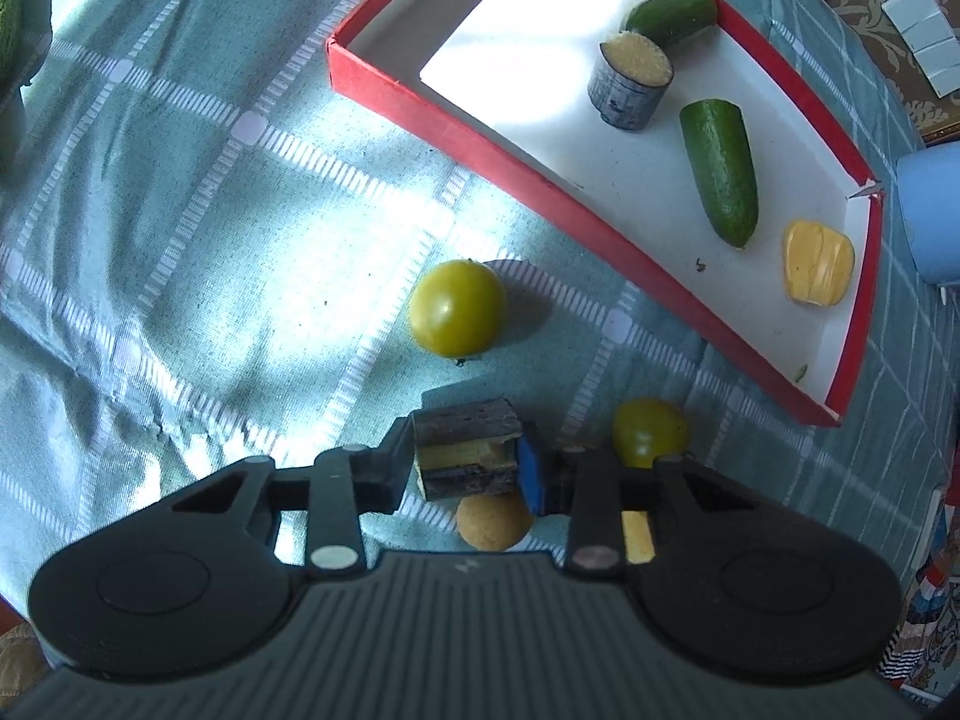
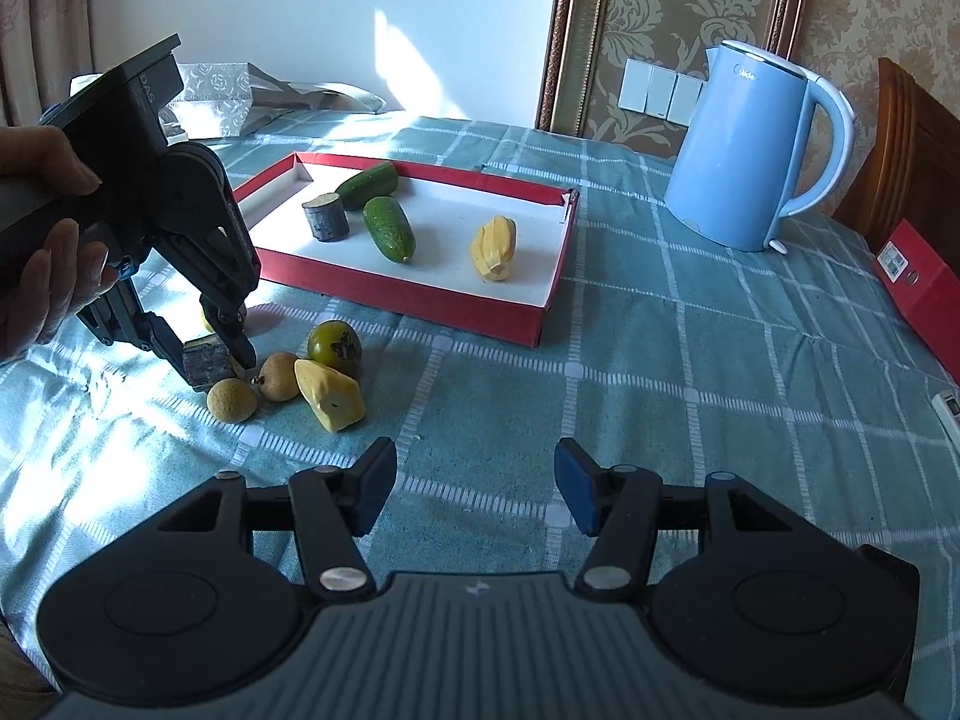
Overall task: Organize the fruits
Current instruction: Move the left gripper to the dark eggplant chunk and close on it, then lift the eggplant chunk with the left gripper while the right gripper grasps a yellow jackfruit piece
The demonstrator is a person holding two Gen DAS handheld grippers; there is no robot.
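Note:
My left gripper points down at the cloth and is shut on a dark-barked sugarcane piece; from the right wrist view the same gripper pinches that piece low over the cloth. Around it lie a large green tomato, a smaller green tomato, two brown longans and a yellow fruit wedge. The red tray holds two cucumbers, another sugarcane piece and a yellow wedge. My right gripper stands open over bare cloth.
A blue kettle stands right of the tray. A red box lies at the table's right edge and a grey patterned bag at the back left. A person's hand holds the left gripper. The green checked cloth is wrinkled.

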